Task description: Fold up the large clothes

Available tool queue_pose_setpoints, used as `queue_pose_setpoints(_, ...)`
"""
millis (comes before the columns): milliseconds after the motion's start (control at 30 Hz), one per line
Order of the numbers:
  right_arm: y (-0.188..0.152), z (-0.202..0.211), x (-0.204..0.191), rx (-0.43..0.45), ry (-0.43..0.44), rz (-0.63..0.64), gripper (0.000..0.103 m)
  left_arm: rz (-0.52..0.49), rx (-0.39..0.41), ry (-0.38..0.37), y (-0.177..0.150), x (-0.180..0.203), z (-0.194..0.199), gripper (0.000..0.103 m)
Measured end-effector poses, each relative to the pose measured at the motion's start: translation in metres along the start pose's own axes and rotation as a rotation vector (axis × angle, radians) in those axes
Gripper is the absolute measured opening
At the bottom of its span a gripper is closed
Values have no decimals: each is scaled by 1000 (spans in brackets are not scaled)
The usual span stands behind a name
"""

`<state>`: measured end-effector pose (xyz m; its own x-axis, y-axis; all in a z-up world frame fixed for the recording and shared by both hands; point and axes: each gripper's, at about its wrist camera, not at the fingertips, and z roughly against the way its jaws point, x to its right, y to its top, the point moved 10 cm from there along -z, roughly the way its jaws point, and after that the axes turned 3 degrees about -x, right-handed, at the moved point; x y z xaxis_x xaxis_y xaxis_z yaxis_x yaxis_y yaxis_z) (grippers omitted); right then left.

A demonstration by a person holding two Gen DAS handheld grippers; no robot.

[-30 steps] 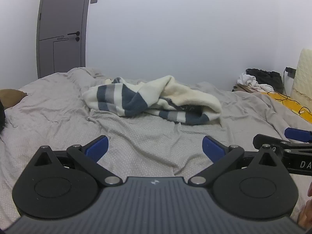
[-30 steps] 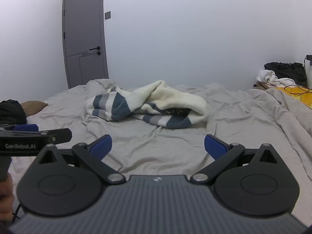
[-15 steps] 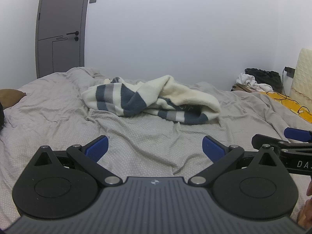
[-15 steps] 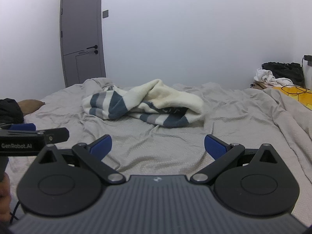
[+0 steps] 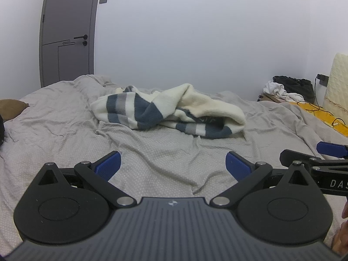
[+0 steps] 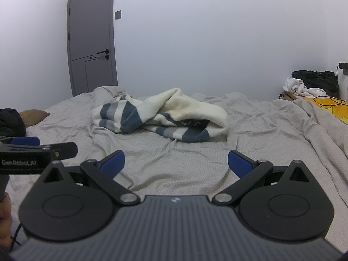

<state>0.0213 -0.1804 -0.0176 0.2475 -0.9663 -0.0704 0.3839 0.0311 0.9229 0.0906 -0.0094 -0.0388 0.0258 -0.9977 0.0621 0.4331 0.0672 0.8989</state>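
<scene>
A cream garment with blue and grey stripes [image 5: 167, 113] lies crumpled in a heap on the grey bed sheet [image 5: 65, 126], near the far side; it also shows in the right wrist view [image 6: 161, 117]. My left gripper [image 5: 173, 165] is open and empty, held above the sheet well short of the garment. My right gripper [image 6: 176, 163] is open and empty too, at about the same distance. Each gripper appears at the edge of the other's view: the right one [image 5: 326, 152] and the left one [image 6: 32, 145].
A grey door [image 5: 67, 34] stands at the back left. A brown pillow [image 6: 32, 115] and a dark item [image 6: 10, 121] lie at the bed's left. Clothes and a black bag [image 6: 313, 84] are piled at the back right, with a yellow item and cables [image 5: 319, 115].
Both grippers have shifted slightly; the view of the garment has moved a little. Both stay open and empty.
</scene>
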Motion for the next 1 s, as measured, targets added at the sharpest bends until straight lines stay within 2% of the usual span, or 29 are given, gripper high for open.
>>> queue_pose_setpoints(1000,-2,0,-1,-4,-7,7,103,2,-1,-3,0,0,0,103)
